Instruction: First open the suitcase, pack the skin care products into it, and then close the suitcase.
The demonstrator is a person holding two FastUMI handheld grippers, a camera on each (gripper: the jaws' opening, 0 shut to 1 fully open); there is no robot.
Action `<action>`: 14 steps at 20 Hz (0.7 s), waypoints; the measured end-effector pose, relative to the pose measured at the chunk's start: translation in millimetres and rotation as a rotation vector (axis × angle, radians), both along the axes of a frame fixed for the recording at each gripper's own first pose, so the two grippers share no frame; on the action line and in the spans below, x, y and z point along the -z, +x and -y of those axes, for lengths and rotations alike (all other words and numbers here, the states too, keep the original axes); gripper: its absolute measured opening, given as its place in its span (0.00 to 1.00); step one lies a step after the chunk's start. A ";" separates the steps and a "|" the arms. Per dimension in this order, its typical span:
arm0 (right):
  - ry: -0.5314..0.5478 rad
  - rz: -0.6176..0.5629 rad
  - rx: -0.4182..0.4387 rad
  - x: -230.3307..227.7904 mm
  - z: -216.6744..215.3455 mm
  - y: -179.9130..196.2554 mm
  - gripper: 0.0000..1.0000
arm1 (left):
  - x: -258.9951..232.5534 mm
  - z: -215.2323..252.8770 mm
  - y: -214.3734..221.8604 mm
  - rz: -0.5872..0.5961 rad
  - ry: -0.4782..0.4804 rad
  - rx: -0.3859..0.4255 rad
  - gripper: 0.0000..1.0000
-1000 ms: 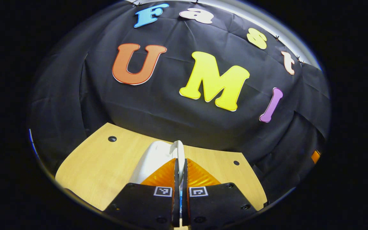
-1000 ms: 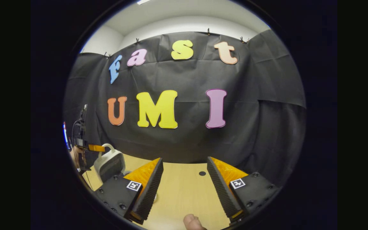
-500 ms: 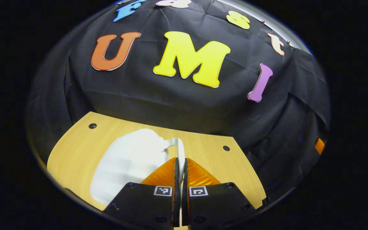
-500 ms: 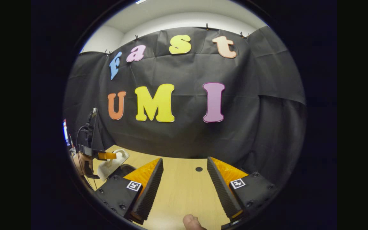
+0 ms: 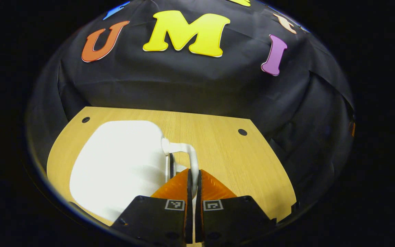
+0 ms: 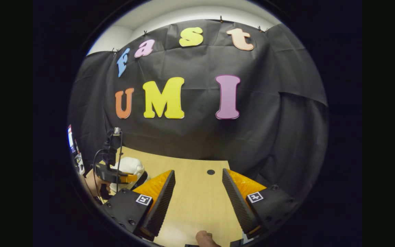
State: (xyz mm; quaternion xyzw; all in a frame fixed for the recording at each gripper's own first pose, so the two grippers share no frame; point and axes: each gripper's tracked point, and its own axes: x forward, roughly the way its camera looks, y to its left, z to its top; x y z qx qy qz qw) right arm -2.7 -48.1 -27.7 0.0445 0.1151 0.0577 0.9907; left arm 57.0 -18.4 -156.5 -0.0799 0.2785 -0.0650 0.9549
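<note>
The white hard-shell suitcase (image 5: 122, 161) lies flat on the wooden table (image 5: 242, 164), its shell facing up. My left gripper (image 5: 193, 171) is shut on its white loop handle (image 5: 183, 149) at the case's right edge. In the right gripper view the same suitcase (image 6: 130, 165) shows low at the far left, with the left gripper (image 6: 120, 177) and the hand holding it (image 6: 94, 183) over it. My right gripper (image 6: 198, 172) hangs open above the bare table (image 6: 194, 206), with nothing between its fingers. No skin care products are visible.
Black cloth walls close off the table's back and right side. Small round holes (image 5: 242, 131) (image 6: 211, 172) mark the tabletop near its far edge. A small rounded pinkish thing (image 6: 204, 238) sits at the bottom edge of the right gripper view; what it is I cannot tell.
The suitcase shell held by my left gripper has swung down from standing on edge to lying flat. The right gripper stayed open and barely shifted.
</note>
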 end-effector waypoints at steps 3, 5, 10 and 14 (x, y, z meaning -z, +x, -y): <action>-0.007 -0.029 -0.013 14.8 5.3 0.8 0.82 | 14.2 6.4 4.0 -0.004 0.059 -0.015 0.06; -0.013 -0.041 -0.018 22.8 9.2 2.3 0.82 | 26.4 12.8 6.2 -0.022 0.100 -0.024 0.06; -0.003 -0.050 -0.008 36.1 27.2 11.3 0.82 | 48.4 27.8 6.2 -0.049 0.174 -0.063 0.13; -0.031 -0.031 0.027 51.8 52.6 28.6 0.82 | 23.5 52.2 10.5 0.044 0.204 -0.074 0.42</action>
